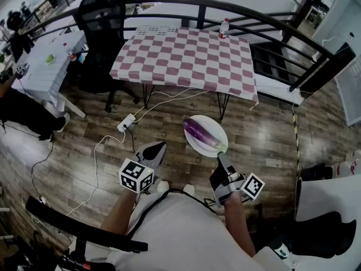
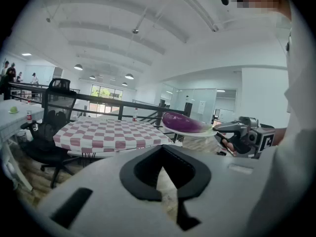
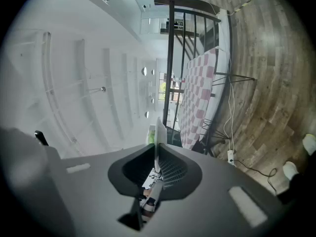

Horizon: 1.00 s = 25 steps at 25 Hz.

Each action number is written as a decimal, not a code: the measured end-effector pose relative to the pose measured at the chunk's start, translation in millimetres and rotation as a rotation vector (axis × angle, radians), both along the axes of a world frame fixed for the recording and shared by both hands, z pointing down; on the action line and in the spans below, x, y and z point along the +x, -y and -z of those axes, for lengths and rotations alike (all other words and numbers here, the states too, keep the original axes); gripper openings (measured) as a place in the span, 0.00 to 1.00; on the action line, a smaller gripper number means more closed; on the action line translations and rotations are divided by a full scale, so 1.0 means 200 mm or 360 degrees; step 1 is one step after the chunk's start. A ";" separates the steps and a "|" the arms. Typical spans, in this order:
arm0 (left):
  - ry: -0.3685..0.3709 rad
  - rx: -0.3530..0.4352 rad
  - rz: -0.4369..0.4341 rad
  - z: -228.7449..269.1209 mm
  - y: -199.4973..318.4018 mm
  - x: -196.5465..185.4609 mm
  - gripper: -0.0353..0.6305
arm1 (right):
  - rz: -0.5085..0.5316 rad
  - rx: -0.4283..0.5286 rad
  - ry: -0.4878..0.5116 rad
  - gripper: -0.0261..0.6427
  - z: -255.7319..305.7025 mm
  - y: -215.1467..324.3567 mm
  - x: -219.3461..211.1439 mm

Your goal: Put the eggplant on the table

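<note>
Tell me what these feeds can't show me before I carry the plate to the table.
- Right gripper view: the plate sits edge-on in the jaws, so the eggplant is hidden.
- Head view: the bottle on the table is too small to read its label.
- Left gripper view: the left gripper body fills the lower half and hides the floor ahead.
</note>
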<state>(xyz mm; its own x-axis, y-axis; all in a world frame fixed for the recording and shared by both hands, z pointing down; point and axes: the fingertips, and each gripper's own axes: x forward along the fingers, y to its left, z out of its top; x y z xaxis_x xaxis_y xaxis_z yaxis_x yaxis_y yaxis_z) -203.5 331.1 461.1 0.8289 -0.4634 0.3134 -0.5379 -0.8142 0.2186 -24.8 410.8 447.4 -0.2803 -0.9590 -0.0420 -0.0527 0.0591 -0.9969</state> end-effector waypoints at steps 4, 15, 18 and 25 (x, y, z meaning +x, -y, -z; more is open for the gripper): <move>0.0002 0.0004 0.0008 0.00 -0.02 0.01 0.06 | 0.0014 0.0006 -0.0003 0.09 0.00 -0.01 0.00; 0.0018 0.0008 0.0019 0.00 -0.04 0.06 0.06 | 0.0052 0.0026 0.0016 0.09 0.00 -0.02 0.05; 0.0018 0.0008 0.0024 0.00 -0.05 0.09 0.06 | 0.0056 0.0026 0.0017 0.09 0.00 -0.03 0.07; 0.0019 0.0004 0.0037 -0.01 -0.07 0.15 0.06 | 0.0063 0.0033 0.0024 0.09 0.00 -0.04 0.14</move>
